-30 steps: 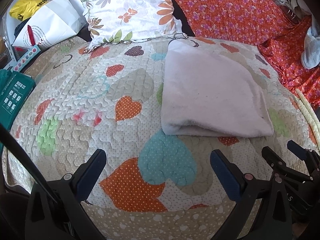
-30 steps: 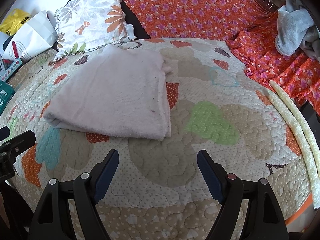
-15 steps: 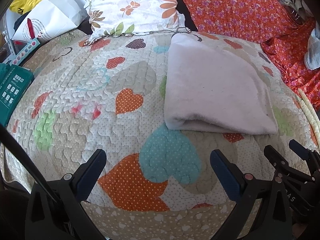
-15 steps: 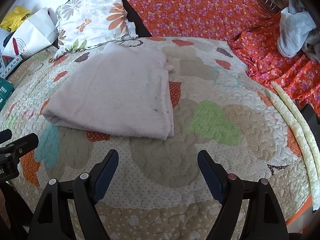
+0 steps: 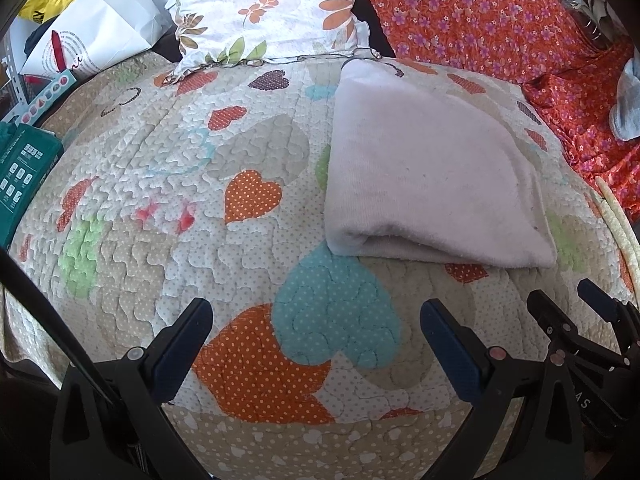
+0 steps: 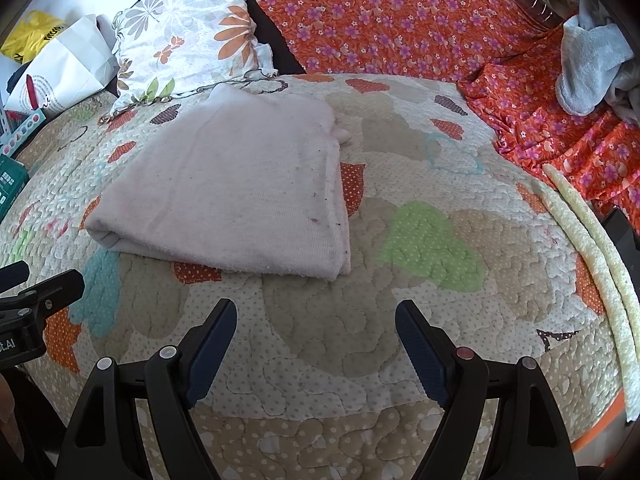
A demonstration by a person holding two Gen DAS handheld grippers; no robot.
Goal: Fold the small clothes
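A pale pink cloth (image 5: 424,168) lies folded flat on the heart-patterned quilt (image 5: 200,184), its folded edge toward me. It also shows in the right wrist view (image 6: 240,192). My left gripper (image 5: 316,320) is open and empty, hovering over the quilt just short of the cloth's near left corner. My right gripper (image 6: 316,320) is open and empty, just short of the cloth's near right corner. The right gripper also shows at the lower right of the left wrist view (image 5: 572,312), and the left gripper at the left edge of the right wrist view (image 6: 40,284).
A floral pillow (image 5: 264,8) and orange flowered fabric (image 6: 380,20) lie behind the cloth. A white paper bag (image 5: 92,36) and a teal box (image 5: 20,176) sit at the left. A grey garment (image 6: 592,68) and two pale foam strips (image 6: 592,264) are at the right.
Both grippers have eased slightly closer to the quilt and cloth; the cloth has not moved and both grippers stay open.
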